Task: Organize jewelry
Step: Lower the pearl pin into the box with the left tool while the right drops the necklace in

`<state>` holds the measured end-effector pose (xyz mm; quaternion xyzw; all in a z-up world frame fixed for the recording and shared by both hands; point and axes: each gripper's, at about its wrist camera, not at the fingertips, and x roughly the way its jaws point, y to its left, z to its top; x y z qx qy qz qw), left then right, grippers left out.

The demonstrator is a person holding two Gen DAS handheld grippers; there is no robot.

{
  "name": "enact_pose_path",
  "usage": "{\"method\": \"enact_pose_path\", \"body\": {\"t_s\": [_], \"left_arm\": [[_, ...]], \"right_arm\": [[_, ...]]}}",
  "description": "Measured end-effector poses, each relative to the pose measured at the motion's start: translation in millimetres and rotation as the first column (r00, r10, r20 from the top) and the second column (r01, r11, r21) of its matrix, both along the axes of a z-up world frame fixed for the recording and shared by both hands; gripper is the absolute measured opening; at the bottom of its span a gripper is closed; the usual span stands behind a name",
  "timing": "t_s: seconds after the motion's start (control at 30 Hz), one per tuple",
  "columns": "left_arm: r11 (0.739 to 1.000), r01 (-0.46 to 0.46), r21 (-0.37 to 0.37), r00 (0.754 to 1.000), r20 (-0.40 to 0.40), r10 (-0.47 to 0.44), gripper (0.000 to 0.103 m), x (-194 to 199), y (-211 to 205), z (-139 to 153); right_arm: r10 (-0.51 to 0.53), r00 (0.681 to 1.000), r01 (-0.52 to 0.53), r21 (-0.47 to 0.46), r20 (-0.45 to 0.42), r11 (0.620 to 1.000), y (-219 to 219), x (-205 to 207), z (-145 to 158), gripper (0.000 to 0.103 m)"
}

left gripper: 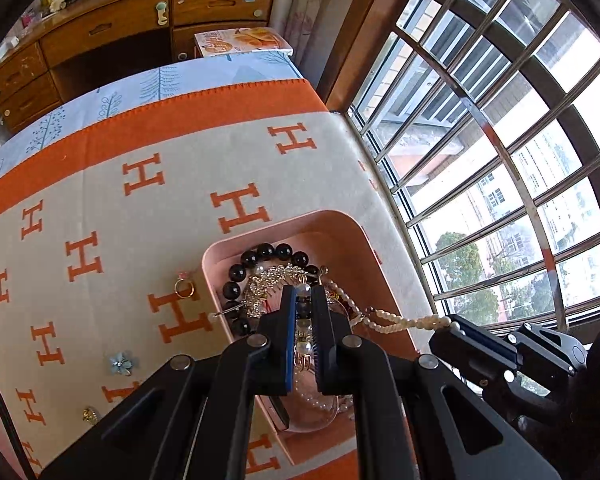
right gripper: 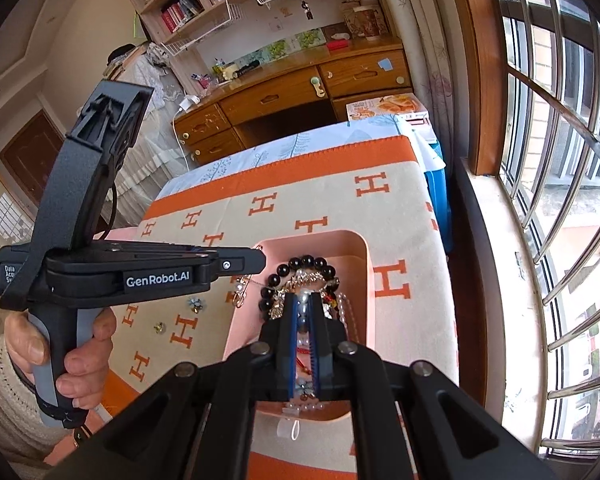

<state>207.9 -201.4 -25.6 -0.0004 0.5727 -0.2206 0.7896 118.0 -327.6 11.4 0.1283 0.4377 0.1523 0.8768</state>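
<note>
Pink tray (left gripper: 352, 236): beads, pearls piled inside. Ring (left gripper: 184, 287), flower (left gripper: 121, 362) loose on tabletop (left gripper: 140, 208). Left tongs (left gripper: 303, 300) closed, empty; right tongs (right gripper: 306, 304) closed on pearl strand (left gripper: 400, 323). Step: lowering strand into tray; next, open tongs, release.

We see the tray (left gripper: 342, 232) on the blanket (left gripper: 148, 216) near the window-side edge, bead bracelet (left gripper: 260, 254) and pearl strand (left gripper: 404, 322) in it, the ring (left gripper: 184, 288), flower clip (left gripper: 121, 362) and small charm (left gripper: 90, 415) left of it on the blanket.

An orange-and-cream blanket (left gripper: 188, 128) carries a pink tray (left gripper: 352, 236), ring (left gripper: 184, 289) and flower brooch (left gripper: 121, 363).
</note>
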Motion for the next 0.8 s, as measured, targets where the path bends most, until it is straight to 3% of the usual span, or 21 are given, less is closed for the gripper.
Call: {"method": "enact_pose_path", "body": {"t_s": [0.07, 0.2, 0.3, 0.37, 0.5, 0.7, 0.8], "left_arm": [[1.000, 0.005, 0.015, 1.000, -0.010, -0.005, 0.005, 2, -4, -8], [1.000, 0.012, 0.023, 0.999, -0.032, -0.011, 0.021, 2, -3, -18], [0.999, 0.019, 0.031, 0.999, -0.029, -0.018, 0.023, -2, 5, -17], [0.999, 0.017, 0.039, 1.000, -0.019, -0.016, 0.026, -6, 15, -13], [0.997, -0.008, 0.083, 0.999, 0.034, 0.005, 0.048, -17, 40, 0], [0.987, -0.044, 0.155, 0.996, 0.085, 0.031, 0.049, -40, 85, 20], [0.981, -0.070, 0.182, 0.991, 0.123, 0.047, 0.058, -55, 109, 31]], "right_arm": [[0.005, 1.000, -0.005, 0.006, -0.027, 1.000, 0, 1, -6, 0.006], [0.002, 1.000, -0.001, 0.017, -0.026, 1.000, 0, -1, -10, 0.006], [0.000, 1.000, 0.001, 0.025, -0.017, 1.000, 1, -5, -11, 0.006], [0.005, 1.000, -0.005, 0.035, -0.013, 0.999, 3, -7, -12, 0.006], [0.025, 1.000, -0.024, 0.034, -0.011, 0.999, 12, -10, -12, 0.006], [0.062, 0.998, -0.062, 0.044, -0.006, 0.997, 30, -15, -8, 0.006], [0.088, 0.996, -0.088, 0.041, -0.008, 0.995, 42, -18, -6, 0.006]]}}
